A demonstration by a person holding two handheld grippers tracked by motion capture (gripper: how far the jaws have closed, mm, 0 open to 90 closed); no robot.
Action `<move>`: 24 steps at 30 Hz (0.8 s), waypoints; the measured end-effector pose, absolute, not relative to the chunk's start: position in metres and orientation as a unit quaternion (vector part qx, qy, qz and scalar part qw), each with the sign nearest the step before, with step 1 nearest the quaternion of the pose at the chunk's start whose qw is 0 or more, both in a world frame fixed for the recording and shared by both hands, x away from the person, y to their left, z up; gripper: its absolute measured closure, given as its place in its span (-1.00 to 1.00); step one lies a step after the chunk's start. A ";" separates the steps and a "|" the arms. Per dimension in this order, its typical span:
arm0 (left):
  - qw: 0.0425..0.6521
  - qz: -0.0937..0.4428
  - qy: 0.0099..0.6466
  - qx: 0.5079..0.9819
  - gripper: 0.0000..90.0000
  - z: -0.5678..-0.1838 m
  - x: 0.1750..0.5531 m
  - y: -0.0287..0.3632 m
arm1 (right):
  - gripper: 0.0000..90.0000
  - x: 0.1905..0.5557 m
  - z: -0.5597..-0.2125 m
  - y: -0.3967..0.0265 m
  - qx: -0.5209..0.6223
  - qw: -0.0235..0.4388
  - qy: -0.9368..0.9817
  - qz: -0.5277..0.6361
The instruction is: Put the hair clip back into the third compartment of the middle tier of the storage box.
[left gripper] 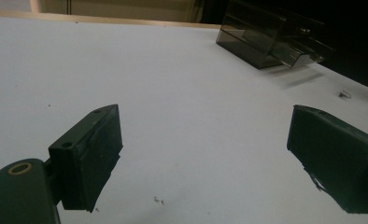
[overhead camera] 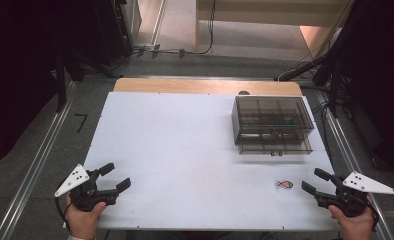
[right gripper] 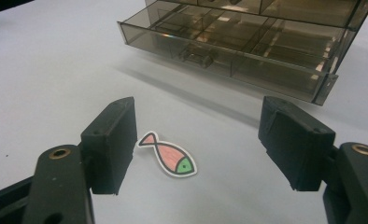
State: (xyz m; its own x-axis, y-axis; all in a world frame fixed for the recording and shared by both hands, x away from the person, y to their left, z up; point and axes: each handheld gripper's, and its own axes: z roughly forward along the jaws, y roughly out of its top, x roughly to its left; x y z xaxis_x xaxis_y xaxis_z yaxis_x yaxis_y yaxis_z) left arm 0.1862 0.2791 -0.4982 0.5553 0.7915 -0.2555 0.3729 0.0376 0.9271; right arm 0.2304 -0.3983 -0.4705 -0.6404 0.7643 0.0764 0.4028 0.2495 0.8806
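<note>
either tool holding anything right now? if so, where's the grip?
Nothing held. Left tool and right tool are both open and empty; the fish sticker lies untouched on the table.

Grey floor (overhead camera: pixel 45 150), black cables (overhead camera: pixel 185 50), dark curtained sides.

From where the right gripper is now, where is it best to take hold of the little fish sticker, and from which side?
The fish sticker lies flat on the white table, so there is no raised part to pinch. Probably best to come from above with the right gripper, jaws open, and catch one thin edge, perhaps at the forked tail.
</note>
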 end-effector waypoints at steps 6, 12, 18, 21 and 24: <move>0.573 0.183 0.436 0.669 -0.77 -0.498 0.186 0.280 | -0.40 0.231 -0.472 -0.396 0.377 0.183 0.773 0.477; 0.574 0.182 0.435 0.669 -0.77 -0.498 0.186 0.279 | -0.40 0.232 -0.472 -0.395 0.373 0.181 0.777 0.474; 0.574 0.182 0.436 0.669 -0.77 -0.498 0.186 0.279 | -0.38 0.233 -0.473 -0.391 0.369 0.176 0.784 0.467; 0.574 0.182 0.436 0.669 -0.77 -0.498 0.186 0.279 | -0.38 0.233 -0.474 -0.389 0.367 0.175 0.788 0.462; 0.574 0.182 0.436 0.668 -0.77 -0.498 0.186 0.279 | -0.37 0.235 -0.475 -0.386 0.364 0.175 0.792 0.457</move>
State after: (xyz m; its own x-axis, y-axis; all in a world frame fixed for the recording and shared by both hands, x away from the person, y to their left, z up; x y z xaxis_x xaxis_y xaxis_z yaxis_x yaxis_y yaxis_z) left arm 0.1863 0.2792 -0.4982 0.5533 0.7923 -0.2570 0.3734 0.0399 0.9268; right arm 0.2347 -0.3859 -0.4748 -0.6734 0.7372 0.0546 0.4164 0.3172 0.8520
